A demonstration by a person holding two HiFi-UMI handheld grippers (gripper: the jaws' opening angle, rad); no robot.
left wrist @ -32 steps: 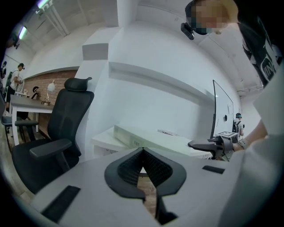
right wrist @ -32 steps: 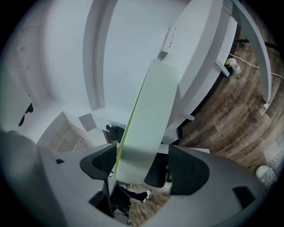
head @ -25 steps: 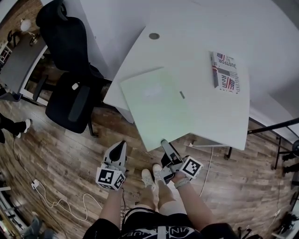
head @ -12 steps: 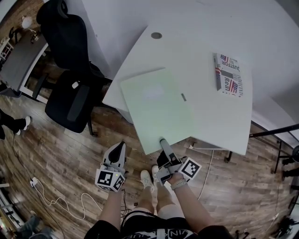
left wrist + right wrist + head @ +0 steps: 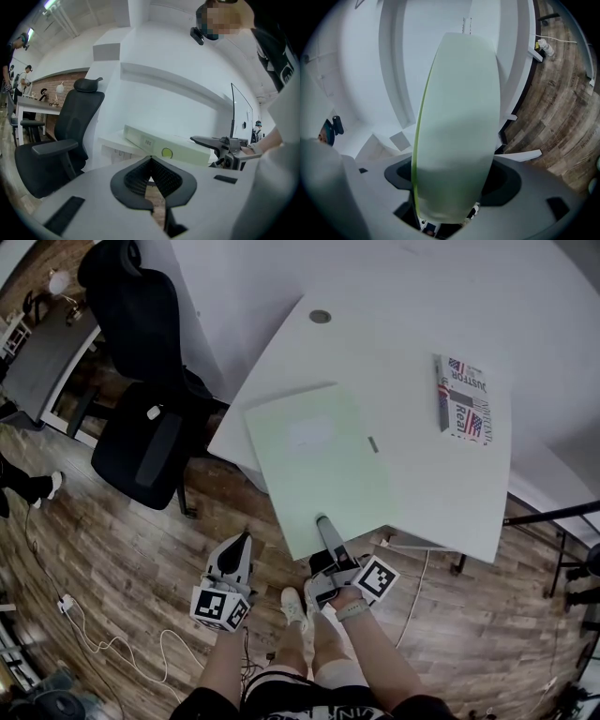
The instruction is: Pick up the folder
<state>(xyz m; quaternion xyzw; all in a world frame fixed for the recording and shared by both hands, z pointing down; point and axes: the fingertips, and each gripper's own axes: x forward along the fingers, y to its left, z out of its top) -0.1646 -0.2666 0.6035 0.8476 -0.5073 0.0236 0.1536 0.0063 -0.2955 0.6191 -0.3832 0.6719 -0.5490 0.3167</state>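
Folder point(image 5: 319, 460): lying on the near left part of the table point(image 5: 412, 362), its near corner hanging past the edge.
Book point(image 5: 464, 399): lying on the table's far right, well apart from the folder.
Chair point(image 5: 141, 427): standing left of the table.
Right gripper point(image 5: 322, 521): clamping the folder's near edge from before the table.
Left gripper point(image 5: 242, 545): hanging left of the right gripper, over the floor, jaws meeting, apart from the folder.

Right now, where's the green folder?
In the head view, the green folder lies on the near-left part of the white table, overhanging its edge toward the person, with its near edge clamped in the right gripper.
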